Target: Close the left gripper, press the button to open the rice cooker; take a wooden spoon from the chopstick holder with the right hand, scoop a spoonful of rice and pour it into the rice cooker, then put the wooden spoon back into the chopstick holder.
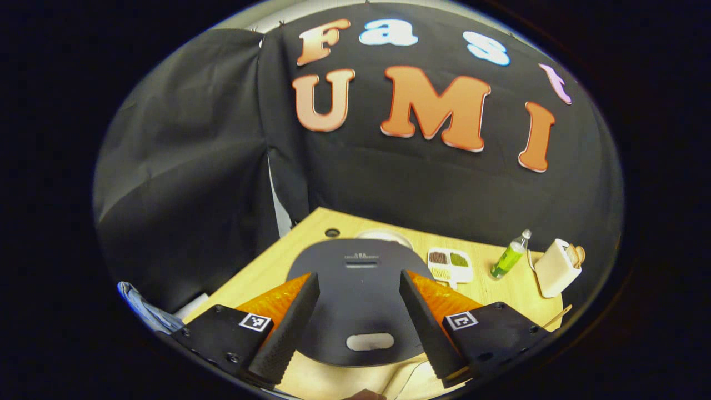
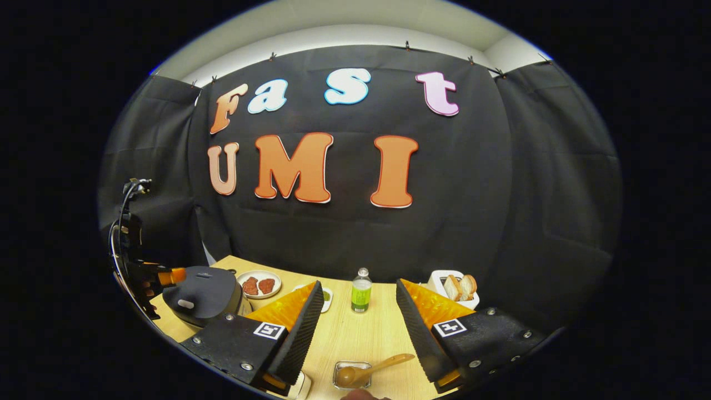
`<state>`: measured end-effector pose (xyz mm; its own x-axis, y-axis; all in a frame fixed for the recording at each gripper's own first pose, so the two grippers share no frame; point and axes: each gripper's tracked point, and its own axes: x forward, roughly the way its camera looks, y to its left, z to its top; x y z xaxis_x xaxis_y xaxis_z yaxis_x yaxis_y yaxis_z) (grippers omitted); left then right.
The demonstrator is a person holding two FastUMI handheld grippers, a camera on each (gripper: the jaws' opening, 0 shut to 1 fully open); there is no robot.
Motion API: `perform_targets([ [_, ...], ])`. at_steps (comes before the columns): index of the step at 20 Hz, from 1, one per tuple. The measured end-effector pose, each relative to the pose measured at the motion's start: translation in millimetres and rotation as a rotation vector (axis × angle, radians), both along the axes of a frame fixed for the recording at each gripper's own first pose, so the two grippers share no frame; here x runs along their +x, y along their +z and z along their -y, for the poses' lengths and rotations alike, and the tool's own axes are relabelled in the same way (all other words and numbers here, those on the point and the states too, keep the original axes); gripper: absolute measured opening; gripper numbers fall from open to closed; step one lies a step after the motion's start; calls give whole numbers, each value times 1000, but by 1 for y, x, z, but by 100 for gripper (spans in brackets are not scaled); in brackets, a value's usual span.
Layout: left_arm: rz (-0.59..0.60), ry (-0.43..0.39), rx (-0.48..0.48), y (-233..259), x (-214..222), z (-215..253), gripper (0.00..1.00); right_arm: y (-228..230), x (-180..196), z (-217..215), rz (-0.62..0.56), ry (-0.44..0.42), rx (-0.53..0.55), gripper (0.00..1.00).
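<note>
The black rice cooker [image 1: 361, 300] sits lid down right in front of my left gripper [image 1: 358, 276], which is open with one finger on each side of the lid. Its pale oval button [image 1: 369, 341] lies near the camera. In the right gripper view the cooker [image 2: 203, 294] stands at the left with the left gripper [image 2: 166, 276] beside it. My right gripper [image 2: 359, 286] is open and holds nothing. A wooden spoon [image 2: 377, 366] rests with its bowl in a small clear container [image 2: 351, 380] close under the right gripper. The white chopstick holder [image 2: 452, 286] [image 1: 555, 268] stands at the back right.
A green bottle [image 2: 361, 291] [image 1: 510, 255] stands mid-table. A divided dish of grains [image 1: 450, 262] and a round plate with red pieces [image 2: 259, 284] lie behind the cooker. The black cloth wall closes the table's far side and left.
</note>
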<state>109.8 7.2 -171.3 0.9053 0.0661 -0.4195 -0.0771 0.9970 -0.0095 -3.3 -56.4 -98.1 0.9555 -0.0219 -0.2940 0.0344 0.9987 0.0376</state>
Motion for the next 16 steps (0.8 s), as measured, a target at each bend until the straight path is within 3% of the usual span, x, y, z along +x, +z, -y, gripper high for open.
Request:
perform_targets([
  [4, 218, -25, 87, 70, -12, -1, 95, 35, 6, -8, 87, 7, 2, 82],
  [5, 246, -30, 99, 83, -17, 2, 99, 41, 8, -9, 103, 6, -3, 82],
  [9, 375, -65, 96, 134, -33, 16, 100, 70, 6, -16, 172, 26, -6, 82],
  [10, 405, -75, 91, 143, -39, 19, 100, 76, 6, -19, 197, 32, -9, 87],
  [16, 499, -129, 50, 174, -61, 32, 97, 96, 4, -32, 273, 55, -23, 82],
])
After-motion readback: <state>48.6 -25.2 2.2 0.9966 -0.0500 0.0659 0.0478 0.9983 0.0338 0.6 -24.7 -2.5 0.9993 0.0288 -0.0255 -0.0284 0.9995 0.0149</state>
